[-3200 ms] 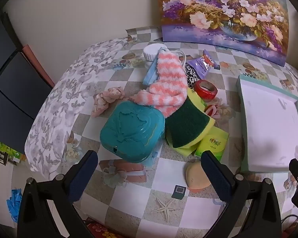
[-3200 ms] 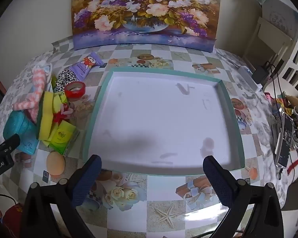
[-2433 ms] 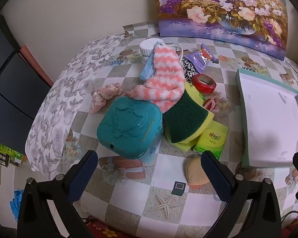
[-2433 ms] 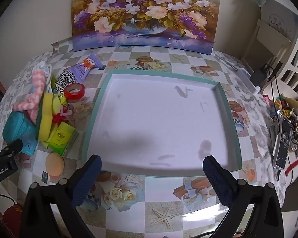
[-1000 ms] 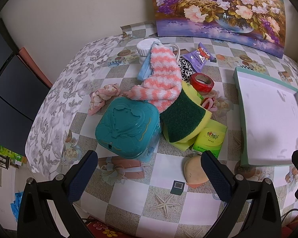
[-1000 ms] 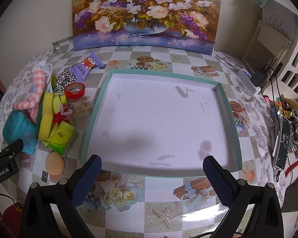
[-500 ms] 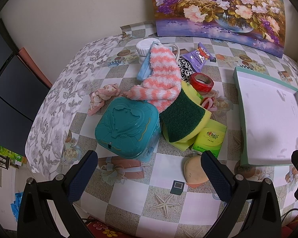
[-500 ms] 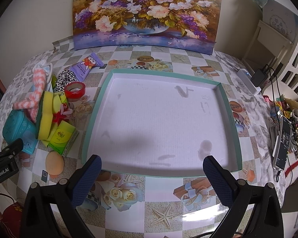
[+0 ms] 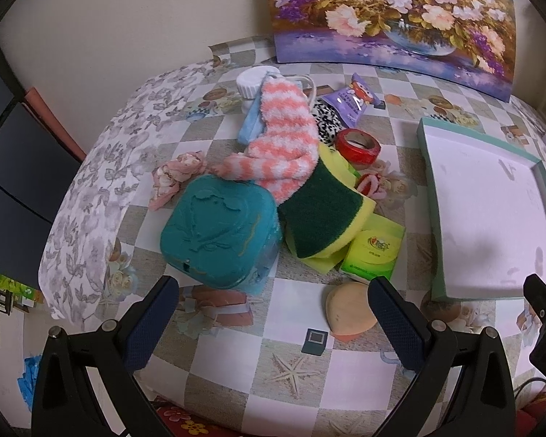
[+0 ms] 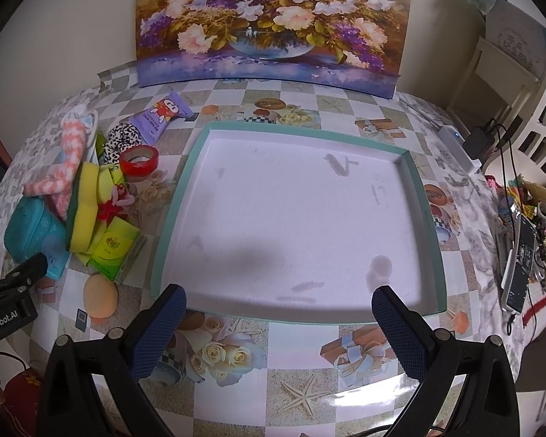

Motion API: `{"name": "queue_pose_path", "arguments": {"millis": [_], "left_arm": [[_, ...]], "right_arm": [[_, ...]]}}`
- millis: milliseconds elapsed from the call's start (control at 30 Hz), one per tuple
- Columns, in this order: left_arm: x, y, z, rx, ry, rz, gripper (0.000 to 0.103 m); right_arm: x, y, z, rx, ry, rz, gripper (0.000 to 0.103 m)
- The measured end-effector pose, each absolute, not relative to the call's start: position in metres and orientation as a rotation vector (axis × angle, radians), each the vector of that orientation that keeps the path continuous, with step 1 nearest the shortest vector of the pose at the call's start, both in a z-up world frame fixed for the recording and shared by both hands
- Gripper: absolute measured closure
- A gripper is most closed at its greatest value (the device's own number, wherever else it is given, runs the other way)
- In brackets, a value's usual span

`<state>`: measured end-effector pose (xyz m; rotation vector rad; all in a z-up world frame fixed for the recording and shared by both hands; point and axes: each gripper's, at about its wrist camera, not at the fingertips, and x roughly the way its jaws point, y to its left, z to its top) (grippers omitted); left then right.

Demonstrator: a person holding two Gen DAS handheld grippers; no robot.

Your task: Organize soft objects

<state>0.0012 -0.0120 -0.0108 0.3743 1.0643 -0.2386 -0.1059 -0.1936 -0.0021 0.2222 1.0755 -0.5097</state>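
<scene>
The left gripper [image 9: 273, 313] gapes wide, holding nothing, above the table edge; the right gripper [image 10: 278, 322] is equally spread and bare, at the near rim of the teal tray [image 10: 167, 218]. Left of the tray, nearest, lies a peach sponge [image 9: 349, 309]; beyond it a teal box [image 9: 218, 229] and green-yellow scouring sponge [image 9: 324, 215]; farther, the pink striped sock [image 9: 287, 134] draped over both; farthest, a flower painting [image 10: 269, 22]

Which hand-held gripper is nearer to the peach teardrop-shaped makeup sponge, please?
Left. The left hand-held gripper hovers open right over the peach teardrop-shaped makeup sponge; the right hand-held gripper is open before the teal-rimmed tray, sponge off to its left.
</scene>
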Motion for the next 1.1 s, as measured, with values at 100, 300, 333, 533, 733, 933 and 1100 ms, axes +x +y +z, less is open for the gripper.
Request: {"name": "queue_pose_path", "arguments": {"millis": [100, 300, 333, 533, 733, 933, 1100], "left_arm": [[0.000, -0.018, -0.018, 0.390, 1.094, -0.253, 0.000], [0.003, -0.033, -0.045, 0.412, 1.218, -0.293, 0.000], [0.004, -0.036, -0.051, 0.415, 1.247, -0.302, 0.000], [0.005, -0.048, -0.073, 0.400, 1.333, -0.333, 0.000], [0.006, -0.055, -0.083, 0.412, 1.350, -0.340, 0.013], [0.010, -0.058, -0.099, 0.399, 1.409, -0.348, 0.026], [0.013, -0.055, -0.105, 0.345, 1.428, -0.366, 0.041]], "right_arm": [[-0.104, -0.194, -0.005, 0.228, 1.090, -0.502, 0.000], [-0.102, -0.193, -0.009, 0.228, 1.107, -0.491, 0.000], [-0.102, -0.193, -0.010, 0.228, 1.108, -0.491, 0.000], [-0.101, -0.194, -0.011, 0.230, 1.114, -0.489, 0.000], [-0.098, -0.194, -0.016, 0.231, 1.126, -0.490, 0.000], [-0.098, -0.193, -0.017, 0.228, 1.126, -0.488, 0.000], [-0.098, -0.193, -0.018, 0.228, 1.126, -0.492, 0.000]]}}
